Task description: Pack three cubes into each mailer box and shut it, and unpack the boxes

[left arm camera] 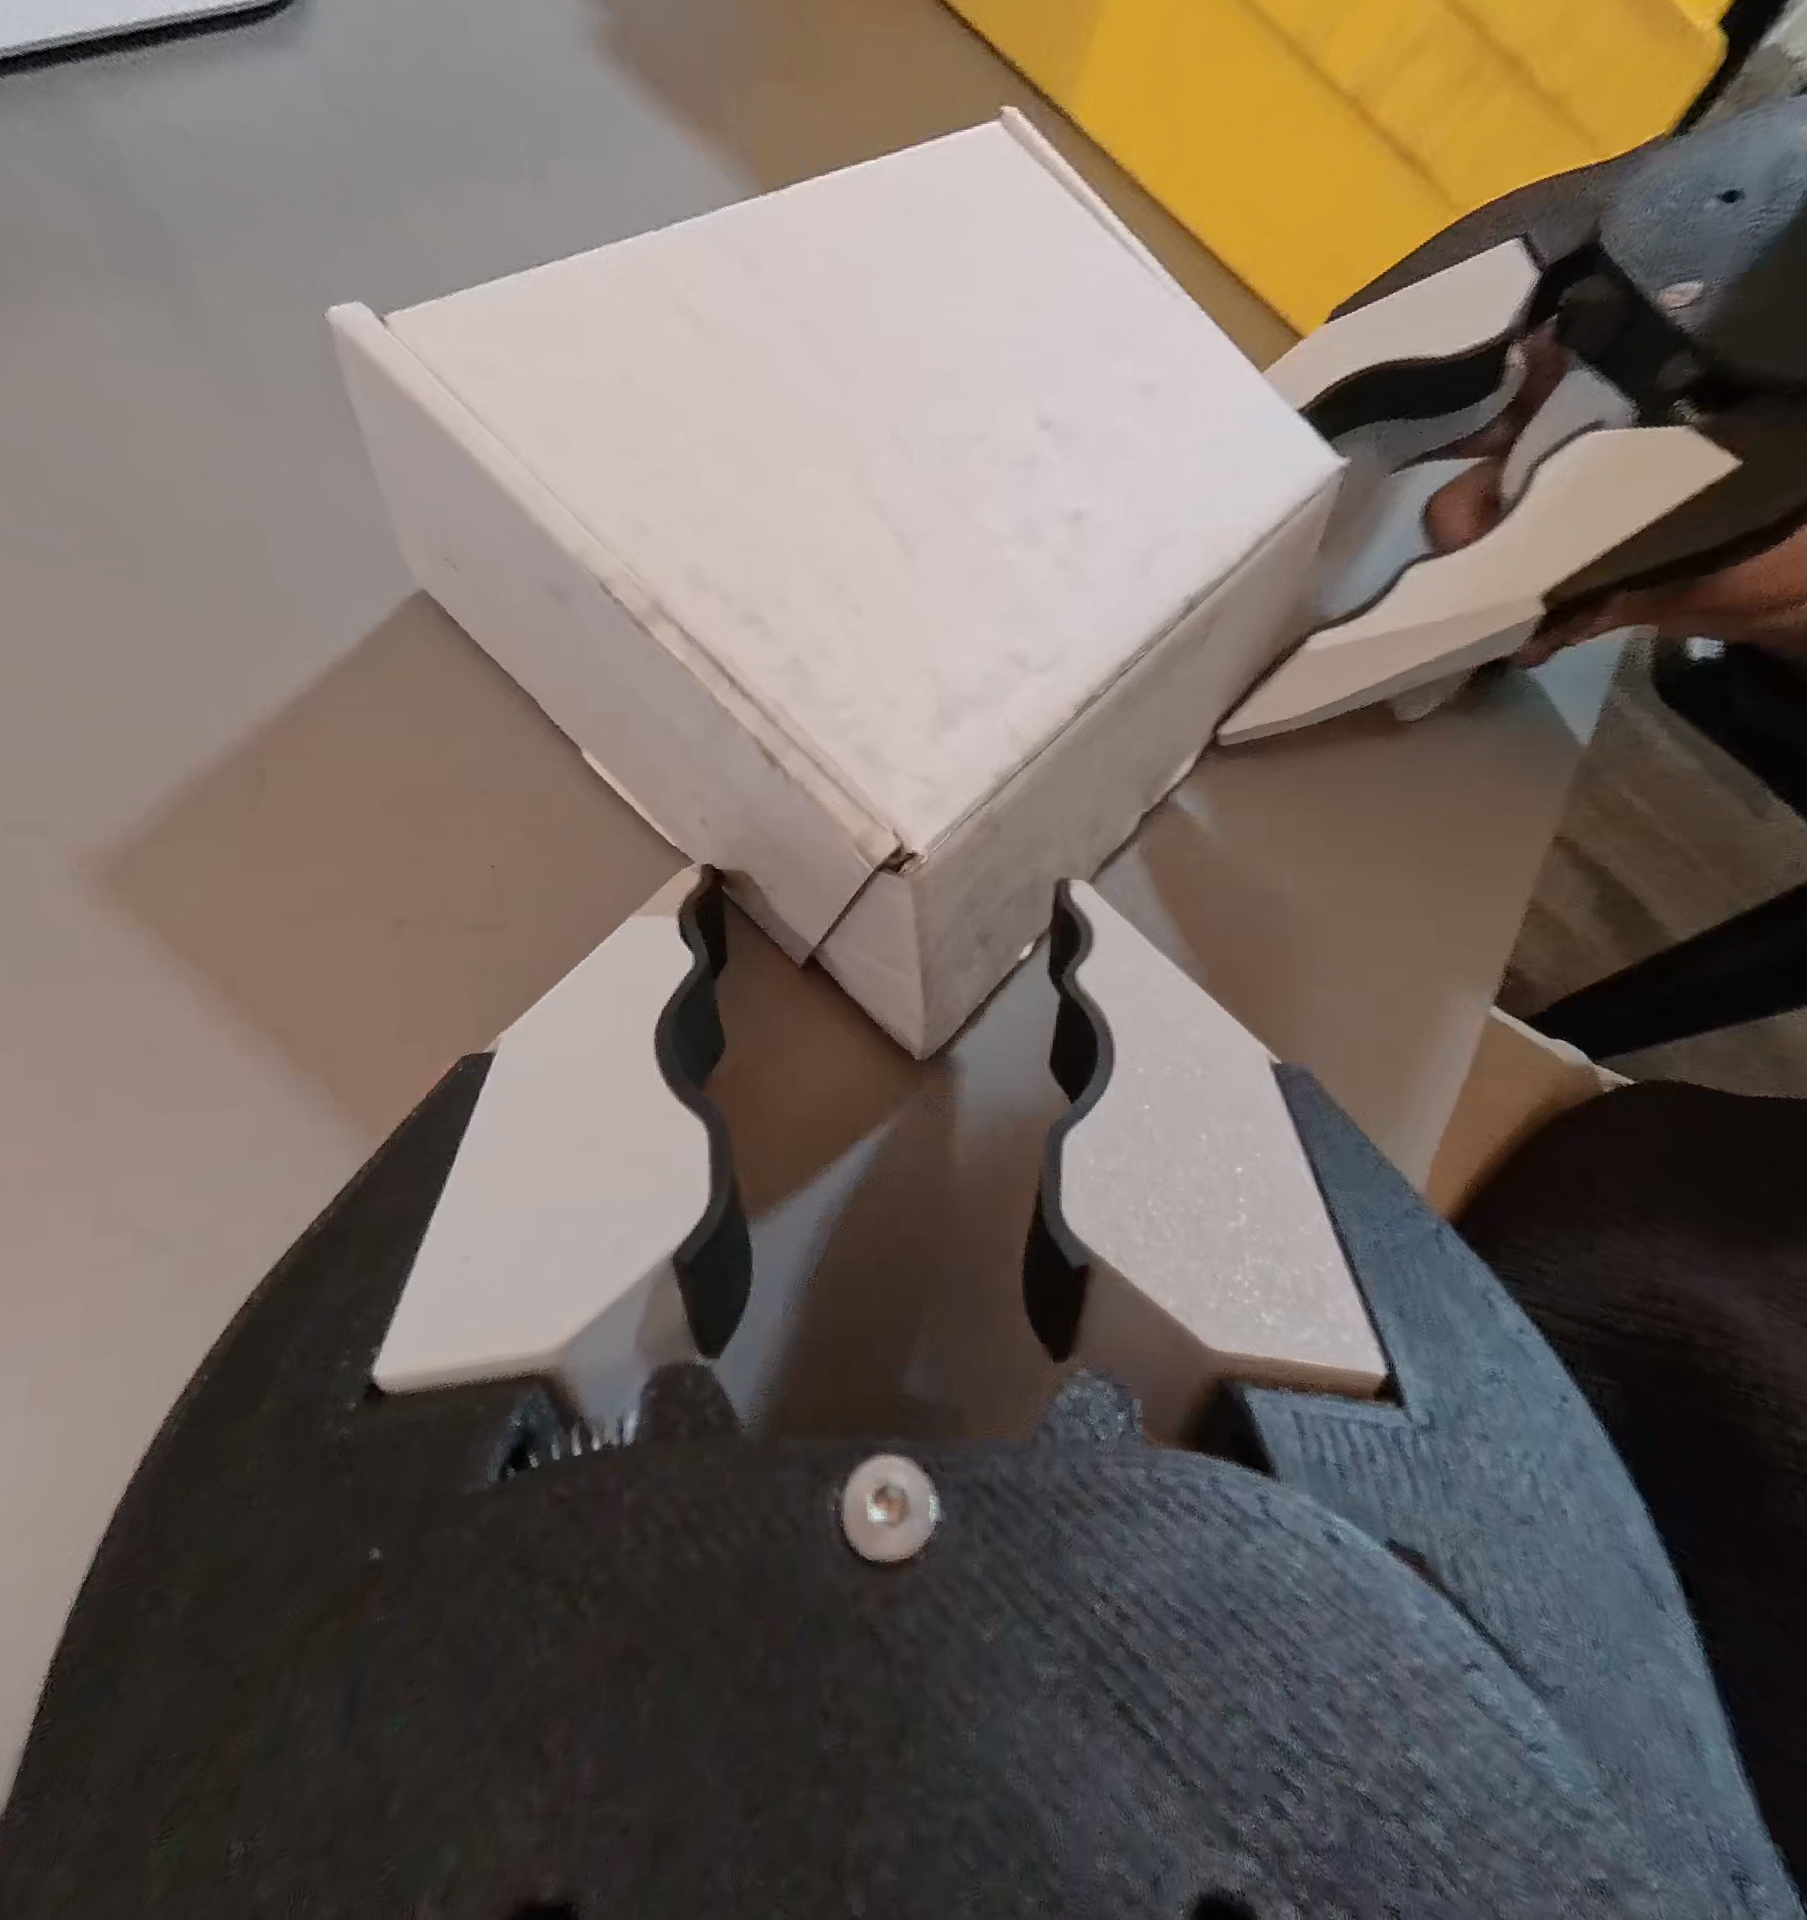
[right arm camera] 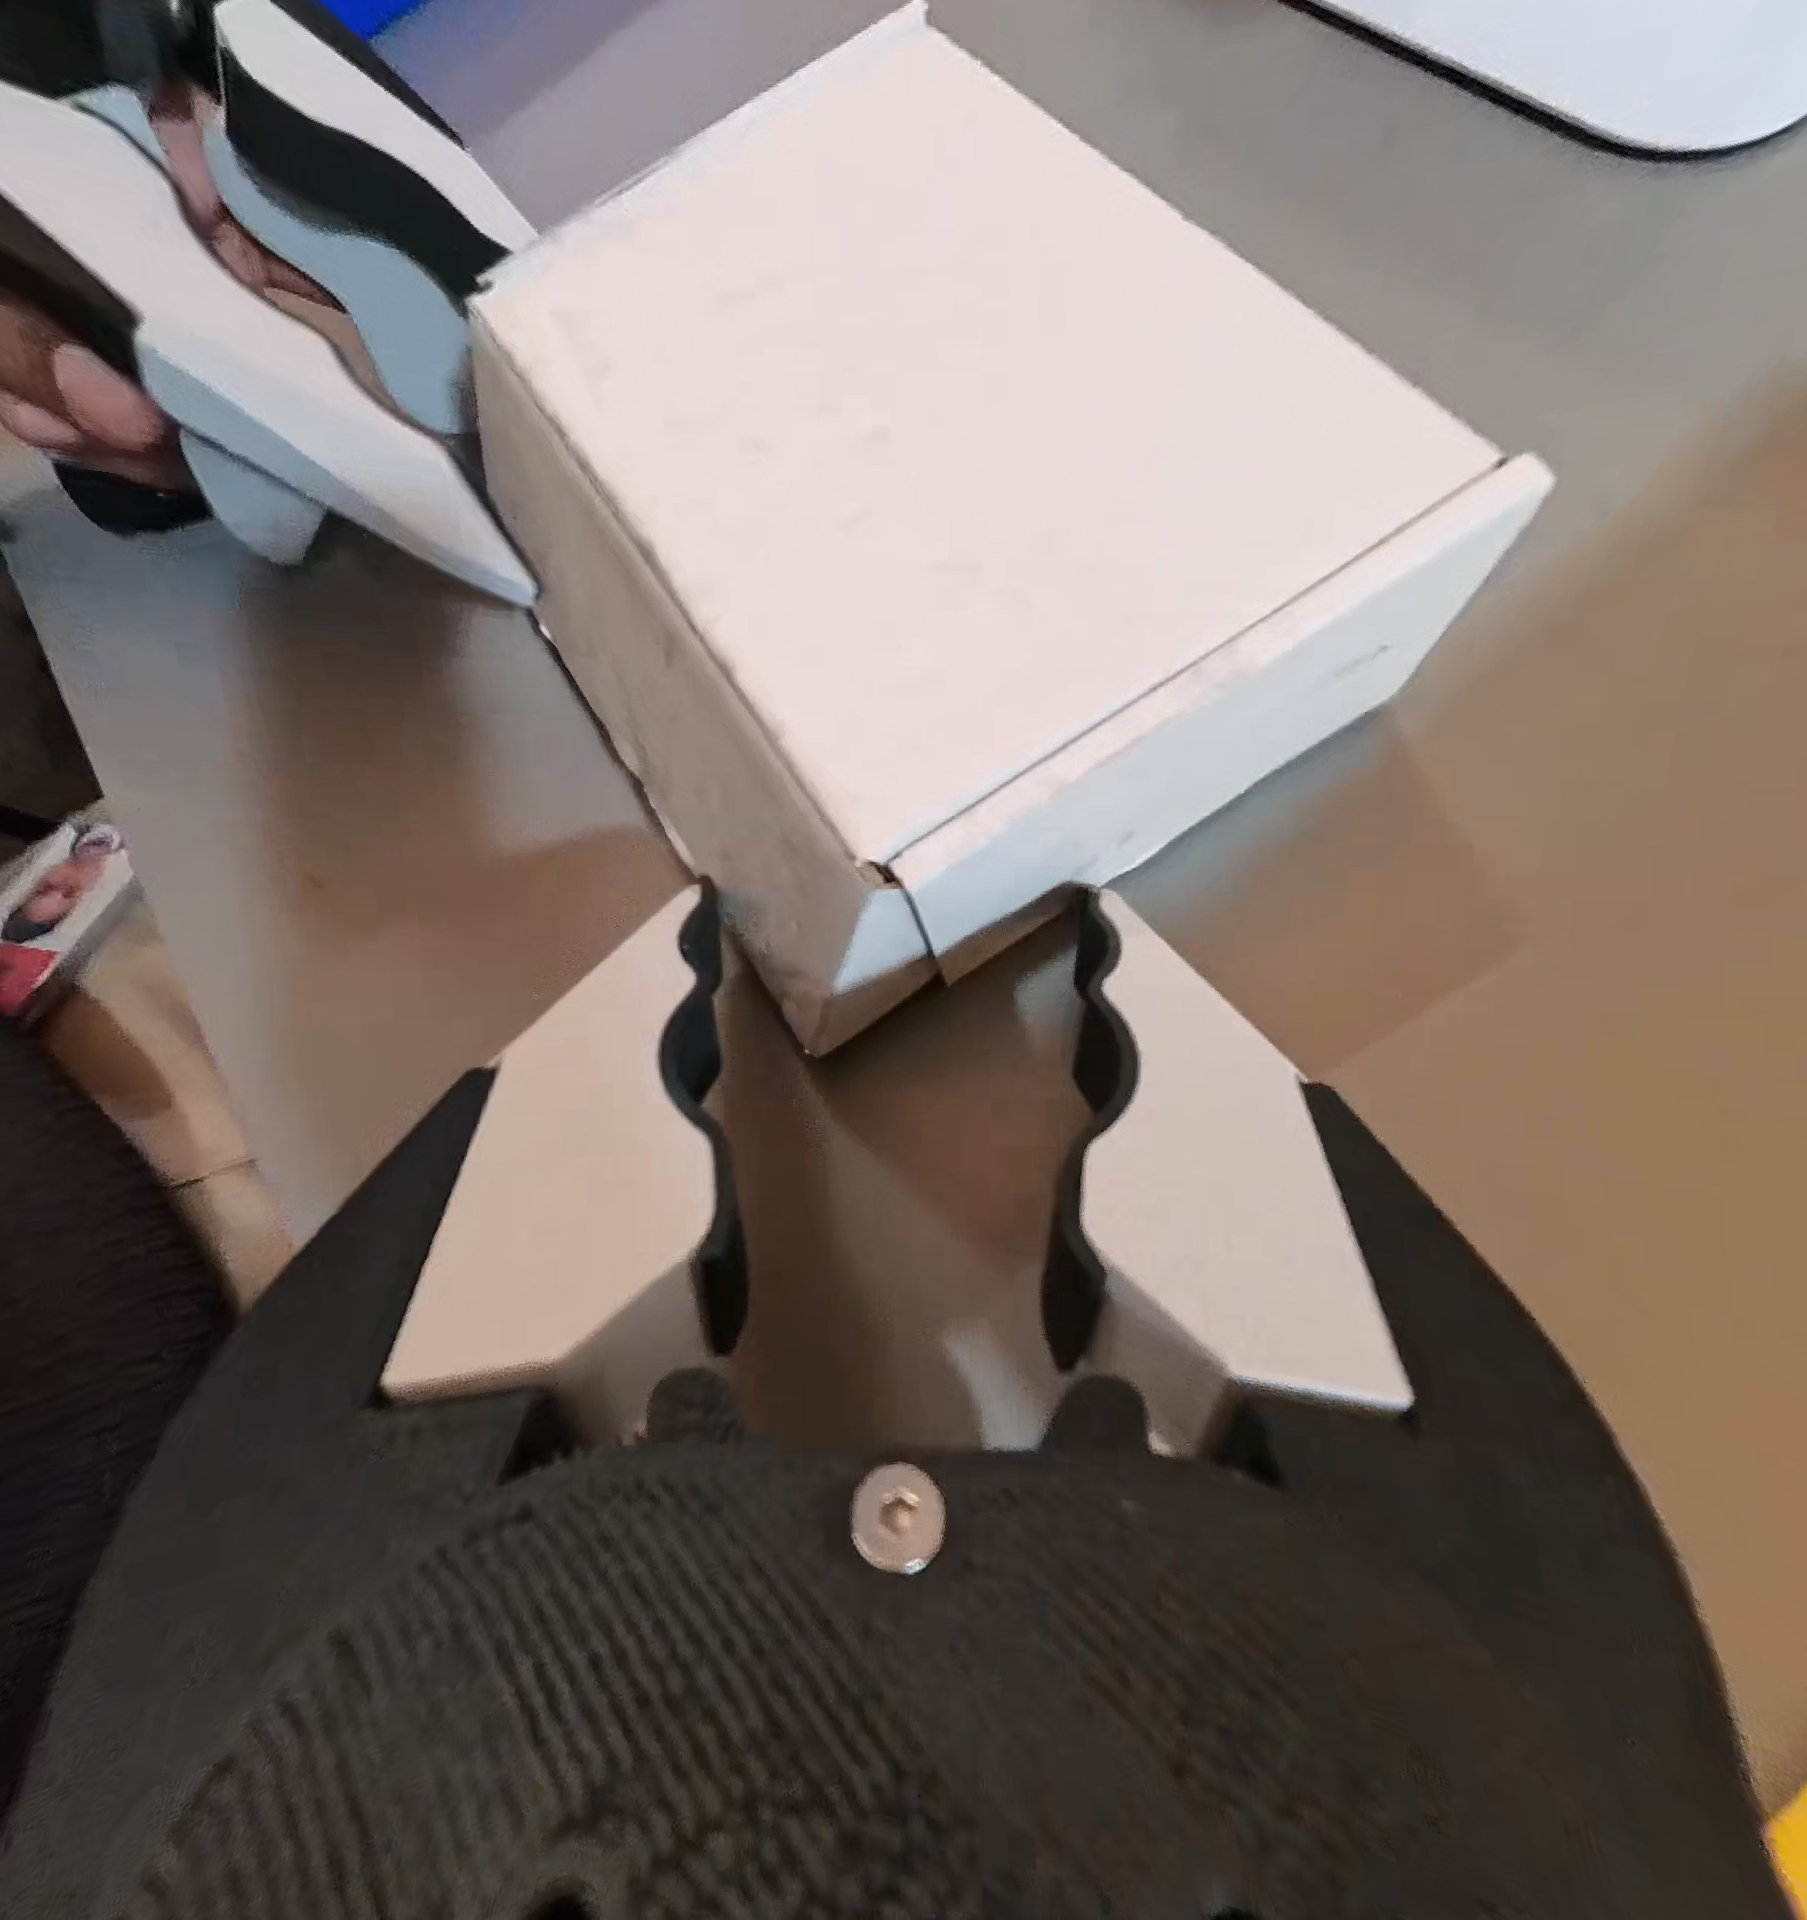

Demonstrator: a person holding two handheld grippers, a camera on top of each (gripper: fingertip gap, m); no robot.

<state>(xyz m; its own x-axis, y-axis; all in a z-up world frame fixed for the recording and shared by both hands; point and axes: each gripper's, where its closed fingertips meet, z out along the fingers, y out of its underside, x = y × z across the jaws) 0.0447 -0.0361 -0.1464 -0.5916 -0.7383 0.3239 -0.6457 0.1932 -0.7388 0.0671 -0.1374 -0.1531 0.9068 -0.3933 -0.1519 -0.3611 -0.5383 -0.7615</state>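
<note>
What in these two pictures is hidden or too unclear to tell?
- Inside of the white mailer box: lid shut in both views, so any cubes are hidden.
- Right gripper: blurred in the left wrist view; contact with the box unclear.
- Left gripper: blurred in the right wrist view, partly cut by the edge.
- Yellow object: cut off by the left wrist view's top edge.

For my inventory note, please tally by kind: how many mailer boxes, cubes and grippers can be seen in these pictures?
Mailer boxes: 1, the white mailer box, shut
Cubes: 0 in view
Grippers: 2, the left gripper and the right gripper, both open
Total: 3
</note>
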